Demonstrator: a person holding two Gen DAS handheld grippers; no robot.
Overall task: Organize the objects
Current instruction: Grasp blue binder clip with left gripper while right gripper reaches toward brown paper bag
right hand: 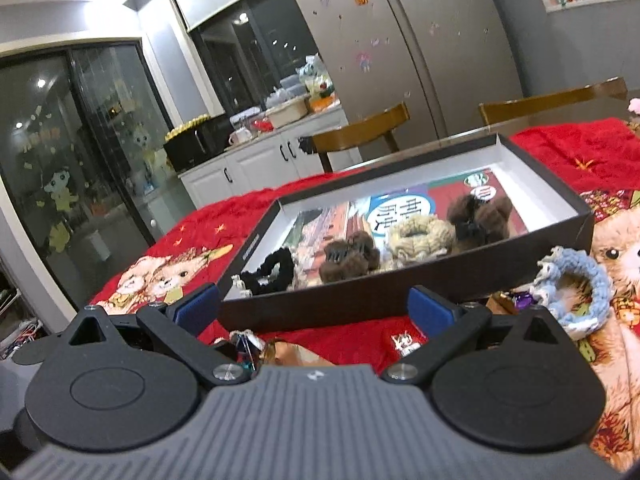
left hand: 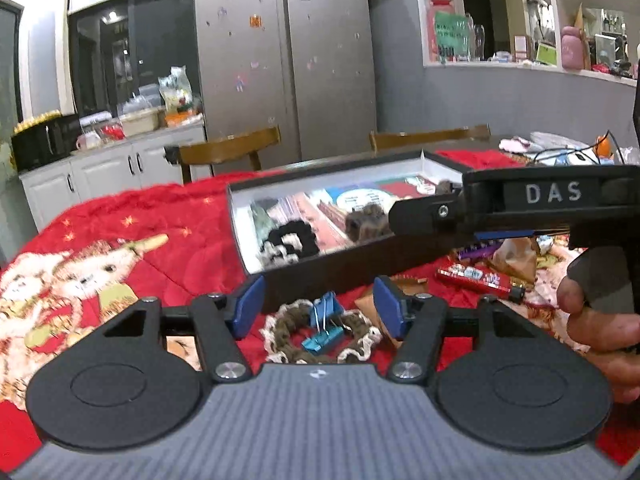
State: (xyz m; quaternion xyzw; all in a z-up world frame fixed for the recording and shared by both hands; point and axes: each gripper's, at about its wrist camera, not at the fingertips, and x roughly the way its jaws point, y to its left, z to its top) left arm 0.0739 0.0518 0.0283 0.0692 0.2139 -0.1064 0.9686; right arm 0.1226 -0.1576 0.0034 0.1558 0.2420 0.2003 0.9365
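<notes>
Our left gripper (left hand: pixel 318 306) hangs with jaws wide over two teal metal clips (left hand: pixel 326 326) on a brown crochet scrunchie (left hand: pixel 320 336). Our right gripper (right hand: pixel 314 308) is wide too, holding nothing. Beyond, on the red quilted cloth (left hand: pixel 168 216), a shallow black box (right hand: pixel 400 296) holds five fuzzy hair pieces; a blue knit scrunchie (right hand: pixel 576 288) lies beside it.

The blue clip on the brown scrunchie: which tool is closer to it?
Left. The left tool hangs open right over the blue clip. The right tool points at the box, the clip off its left side.
</notes>
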